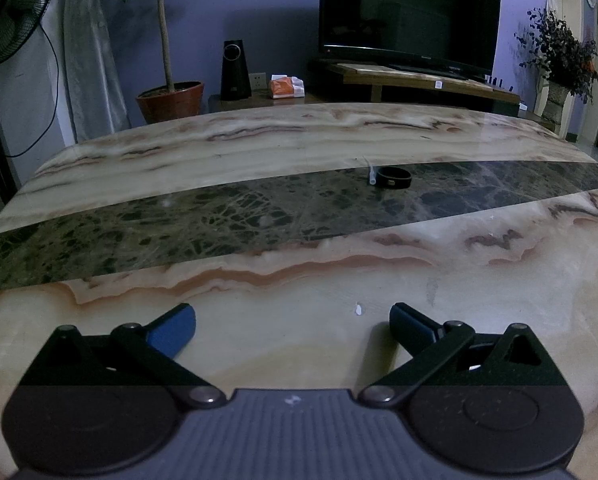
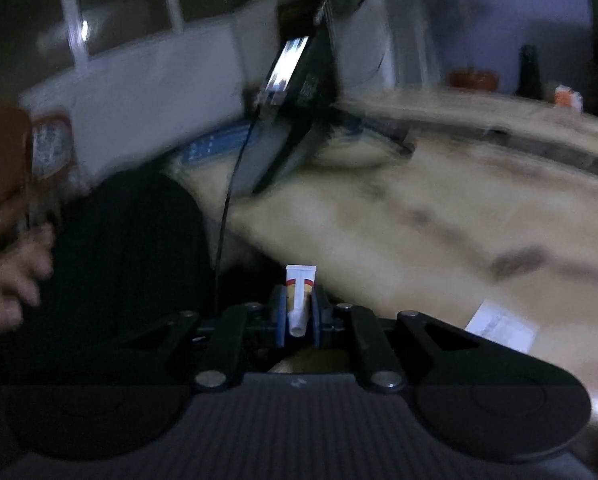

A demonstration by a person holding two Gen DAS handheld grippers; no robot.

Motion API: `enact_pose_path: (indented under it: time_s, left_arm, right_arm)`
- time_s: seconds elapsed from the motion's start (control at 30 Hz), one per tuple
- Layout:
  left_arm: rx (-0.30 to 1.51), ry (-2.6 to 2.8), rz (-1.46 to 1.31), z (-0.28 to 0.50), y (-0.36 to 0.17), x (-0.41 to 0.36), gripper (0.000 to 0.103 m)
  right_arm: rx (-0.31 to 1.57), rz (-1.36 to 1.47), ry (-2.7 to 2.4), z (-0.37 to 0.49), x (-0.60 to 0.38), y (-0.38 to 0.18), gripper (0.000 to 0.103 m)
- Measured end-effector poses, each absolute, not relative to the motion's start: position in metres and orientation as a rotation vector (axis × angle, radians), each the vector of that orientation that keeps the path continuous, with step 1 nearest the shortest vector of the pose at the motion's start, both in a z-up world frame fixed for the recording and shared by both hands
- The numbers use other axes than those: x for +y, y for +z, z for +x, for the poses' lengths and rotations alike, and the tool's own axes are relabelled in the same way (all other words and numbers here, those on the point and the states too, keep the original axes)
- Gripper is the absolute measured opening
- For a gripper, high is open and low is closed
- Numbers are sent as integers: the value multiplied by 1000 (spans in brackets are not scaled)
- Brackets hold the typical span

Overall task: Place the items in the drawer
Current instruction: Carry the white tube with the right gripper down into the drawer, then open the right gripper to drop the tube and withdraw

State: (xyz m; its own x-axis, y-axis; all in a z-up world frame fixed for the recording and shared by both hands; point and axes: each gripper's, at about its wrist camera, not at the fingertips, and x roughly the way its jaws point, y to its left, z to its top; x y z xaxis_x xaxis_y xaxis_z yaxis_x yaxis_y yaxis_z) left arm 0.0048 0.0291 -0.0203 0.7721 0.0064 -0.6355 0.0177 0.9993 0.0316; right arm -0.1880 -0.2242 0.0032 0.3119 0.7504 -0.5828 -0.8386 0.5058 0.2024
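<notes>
**Right jaws hold a little tube**

Jaws of the right gripper [image 2: 297, 317] pinch a small white tube [image 2: 299, 300] at bottom middle of the blurry frame; its flat end pokes out past them. Left gripper [image 1: 293, 330] jaws stand wide over the marble table [image 1: 299, 352], with nothing between them. A black ring [image 1: 395, 177] lies far ahead, upper middle.

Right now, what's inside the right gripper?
The right gripper is shut on a small white tube: nozzle toward the camera, flat crimped end sticking out past the blue pads. The pads cover the tube's sides, and its label is unreadable.
</notes>
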Motion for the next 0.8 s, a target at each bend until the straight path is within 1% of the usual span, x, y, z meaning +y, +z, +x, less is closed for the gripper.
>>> enact_pose_path:
  time_s: [0.07, 0.3, 0.63, 0.8]
  left_arm:
    - [689, -6, 36, 5, -20, 29, 103]
    - [689, -6, 36, 5, -20, 29, 103]
    - [689, -6, 36, 5, -20, 29, 103]
    - [689, -6, 36, 5, -20, 29, 103]
  right_arm:
    - [731, -242, 1037, -196, -212, -15, 15]
    - [904, -323, 919, -181, -194, -61, 15]
    - [1000, -441, 798, -167, -186, -105, 15]
    - [1015, -470, 799, -166, -172, -120, 15]
